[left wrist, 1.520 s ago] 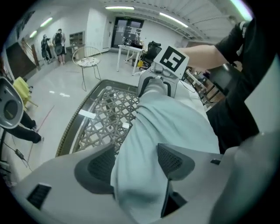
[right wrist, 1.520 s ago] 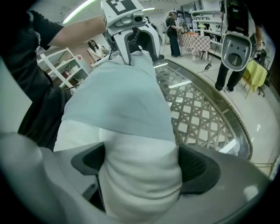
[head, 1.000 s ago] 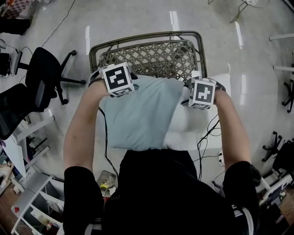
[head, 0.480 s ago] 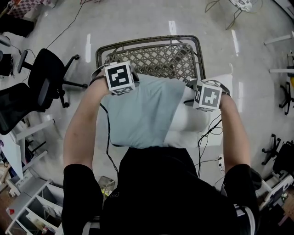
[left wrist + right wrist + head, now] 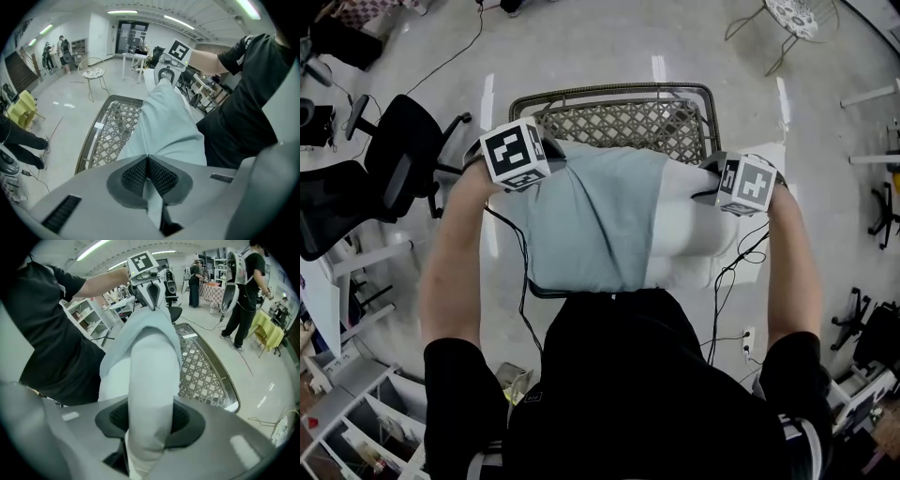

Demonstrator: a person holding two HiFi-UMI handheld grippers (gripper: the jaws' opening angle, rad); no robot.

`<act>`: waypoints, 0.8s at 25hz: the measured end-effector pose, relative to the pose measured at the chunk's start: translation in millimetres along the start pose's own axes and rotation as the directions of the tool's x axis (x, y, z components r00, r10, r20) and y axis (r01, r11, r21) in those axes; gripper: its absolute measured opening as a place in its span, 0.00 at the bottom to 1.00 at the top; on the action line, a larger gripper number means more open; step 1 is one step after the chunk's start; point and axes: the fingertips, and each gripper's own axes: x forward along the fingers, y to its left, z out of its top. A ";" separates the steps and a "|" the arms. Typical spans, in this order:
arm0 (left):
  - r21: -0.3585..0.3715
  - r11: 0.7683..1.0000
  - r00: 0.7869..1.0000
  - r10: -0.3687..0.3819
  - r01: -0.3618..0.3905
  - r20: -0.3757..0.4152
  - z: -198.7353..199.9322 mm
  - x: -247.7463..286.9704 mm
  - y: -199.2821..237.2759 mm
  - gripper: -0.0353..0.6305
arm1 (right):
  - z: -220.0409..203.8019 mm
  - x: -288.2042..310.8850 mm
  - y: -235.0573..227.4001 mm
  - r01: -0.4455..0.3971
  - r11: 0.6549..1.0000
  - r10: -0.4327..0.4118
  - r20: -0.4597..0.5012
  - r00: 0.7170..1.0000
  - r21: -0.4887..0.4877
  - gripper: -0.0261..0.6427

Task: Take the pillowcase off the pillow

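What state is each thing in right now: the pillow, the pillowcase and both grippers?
pillowcase: partly on, over the left end only.
pillow: right end bare.
left gripper: shut on pillowcase.
right gripper: jaws have just been closing, clamped on pillow.

1. The pillowcase (image 5: pixel 591 225) is seen in a plain pale blue-green, with no print.
2. The pillow (image 5: pixel 689 234) is shown in plain white at the right.
3. The left gripper (image 5: pixel 146 159) is coloured light grey, and its pads (image 5: pixel 136 176) are black with a fine mesh texture.
4. Its cube (image 5: pixel 514 155) is marked with black square patterns on white.
5. The wicker seat (image 5: pixel 619 117) at the far side is woven in a grey-brown diamond lattice, within a darker frame.
6. The shirt (image 5: pixel 619 375) is seen in plain black.
7. The floor (image 5: pixel 581 47) is shown in glossy pale grey, streaked with white reflections.
8. The office chairs (image 5: pixel 394 159) at the left are coloured black.
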 end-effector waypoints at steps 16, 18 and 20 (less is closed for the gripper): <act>-0.204 0.979 0.999 0.015 -0.006 0.044 -93.8 -13.8 17.3 0.06 | -34.0 29.1 -50.9 -0.095 0.991 0.084 0.112 0.990 0.098 0.34; -0.214 0.977 0.999 0.019 -0.008 0.051 -97.5 -14.9 18.2 0.06 | -35.6 30.8 -55.4 -0.107 0.989 0.094 0.123 0.988 0.103 0.34; -0.220 0.975 0.998 0.023 -0.012 0.051 -100.3 -15.8 18.0 0.06 | -36.6 32.3 -57.9 -0.120 0.987 0.105 0.129 0.986 0.110 0.35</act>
